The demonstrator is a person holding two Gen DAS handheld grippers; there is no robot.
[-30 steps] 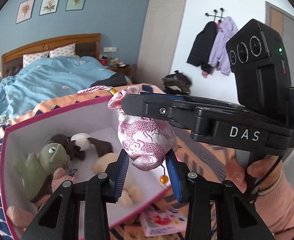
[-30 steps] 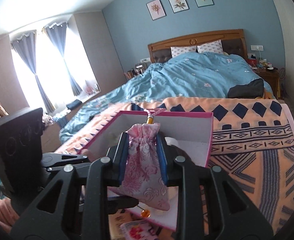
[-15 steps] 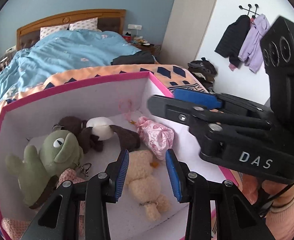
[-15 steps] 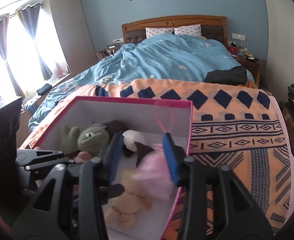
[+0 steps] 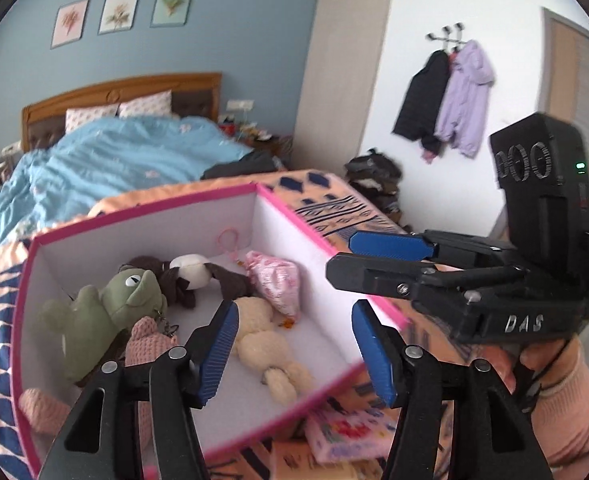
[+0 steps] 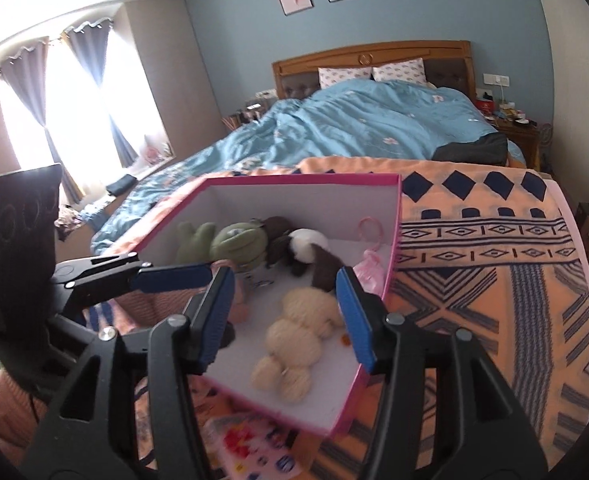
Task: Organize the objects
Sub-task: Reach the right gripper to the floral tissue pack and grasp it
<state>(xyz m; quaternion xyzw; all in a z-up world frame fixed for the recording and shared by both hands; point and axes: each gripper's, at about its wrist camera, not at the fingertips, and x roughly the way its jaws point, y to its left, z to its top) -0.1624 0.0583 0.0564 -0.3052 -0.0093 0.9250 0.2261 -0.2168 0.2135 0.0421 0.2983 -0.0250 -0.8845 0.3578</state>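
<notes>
In the pink-rimmed box [image 5: 154, 208] on the patterned blanket [image 6: 494, 264], the pink pouch [image 5: 276, 282] lies by the right wall beside plush toys, while the left gripper [image 5: 294, 350] and right gripper [image 6: 284, 318], jaws just opened, hold nothing

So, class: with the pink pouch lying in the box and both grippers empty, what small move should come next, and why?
Probably lift both grippers clear of the pink-rimmed box: the pink pouch already lies inside, and the left gripper and right gripper, jaws just opened, hold nothing.
</notes>
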